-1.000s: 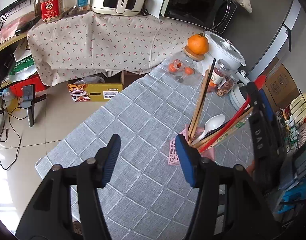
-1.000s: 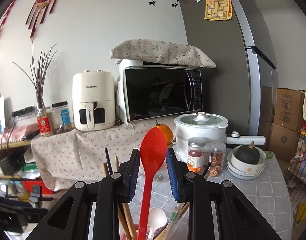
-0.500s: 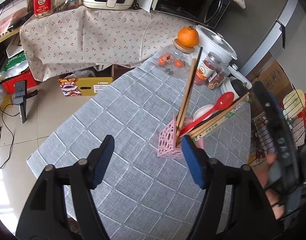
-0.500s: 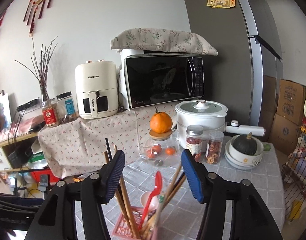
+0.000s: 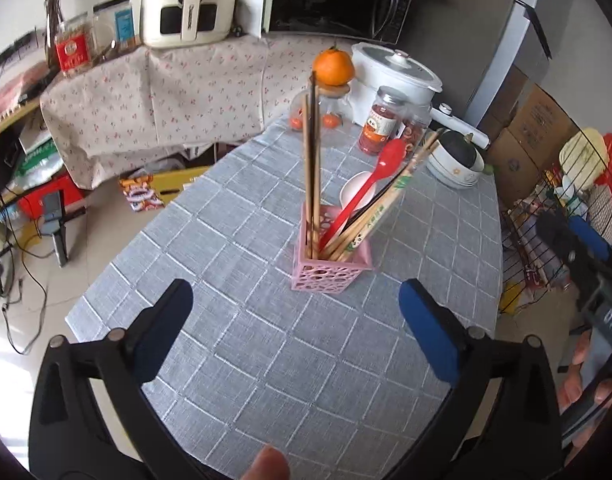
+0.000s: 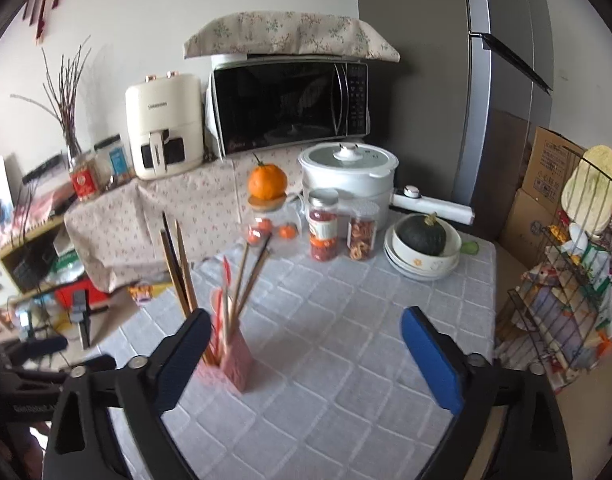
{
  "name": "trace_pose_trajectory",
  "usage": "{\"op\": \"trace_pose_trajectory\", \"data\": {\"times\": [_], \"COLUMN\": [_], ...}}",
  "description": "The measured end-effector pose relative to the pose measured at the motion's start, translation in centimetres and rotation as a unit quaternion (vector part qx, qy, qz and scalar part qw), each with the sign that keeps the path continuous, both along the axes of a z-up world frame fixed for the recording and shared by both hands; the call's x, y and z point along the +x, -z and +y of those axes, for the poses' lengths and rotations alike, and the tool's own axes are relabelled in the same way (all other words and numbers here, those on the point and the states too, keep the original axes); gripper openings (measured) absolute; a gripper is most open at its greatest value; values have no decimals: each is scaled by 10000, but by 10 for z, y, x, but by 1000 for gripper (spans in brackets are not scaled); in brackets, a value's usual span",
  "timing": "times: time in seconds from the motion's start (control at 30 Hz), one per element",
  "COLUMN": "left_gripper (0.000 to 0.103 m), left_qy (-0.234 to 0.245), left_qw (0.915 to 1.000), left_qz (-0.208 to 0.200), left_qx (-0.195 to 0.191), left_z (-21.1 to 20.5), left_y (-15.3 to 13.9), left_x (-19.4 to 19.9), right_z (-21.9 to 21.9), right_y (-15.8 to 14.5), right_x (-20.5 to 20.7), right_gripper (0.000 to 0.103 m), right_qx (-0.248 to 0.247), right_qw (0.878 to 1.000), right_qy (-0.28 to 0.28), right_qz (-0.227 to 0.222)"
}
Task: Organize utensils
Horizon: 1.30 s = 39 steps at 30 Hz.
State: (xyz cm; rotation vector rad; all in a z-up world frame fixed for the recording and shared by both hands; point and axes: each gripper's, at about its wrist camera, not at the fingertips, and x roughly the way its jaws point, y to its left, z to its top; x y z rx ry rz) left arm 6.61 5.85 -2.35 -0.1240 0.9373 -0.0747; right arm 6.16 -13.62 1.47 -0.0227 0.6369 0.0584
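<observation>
Released since the earlier frame, red spoon (image 5: 380, 178) now stands in pink holder (image 5: 330, 268) mid-tabletop (image 5: 233, 240). Left tool (image 5: 295, 324) and right tool (image 6: 306, 356): jaws opening wide, both empty.

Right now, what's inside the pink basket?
The pink basket holds a red spoon, a white spoon, and wooden chopsticks. Their lower ends are hidden behind its walls.
</observation>
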Motion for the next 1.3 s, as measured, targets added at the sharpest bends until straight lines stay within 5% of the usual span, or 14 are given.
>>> {"op": "trace_pose_trajectory", "data": {"times": [0.17, 0.63, 1.3], "left_gripper": [102, 102, 102], "left_qy": [106, 31, 14], "left_qw": [9991, 9953, 9956], "left_qz": [-260, -720, -742], "left_qx": [330, 646, 569], "left_z": [-14, -36, -37], "left_y": [-15, -24, -24], "left_x": [-14, -21, -24], "right_z": [-6, -16, -12], "right_y": [4, 17, 21], "right_x": [-16, -8, -7], "right_gripper": [103, 103, 103], "right_qx": [-255, -115, -143], "right_qw": [9988, 9974, 9970], "right_qy": [73, 3, -23], "right_qz": [416, 709, 759]}}
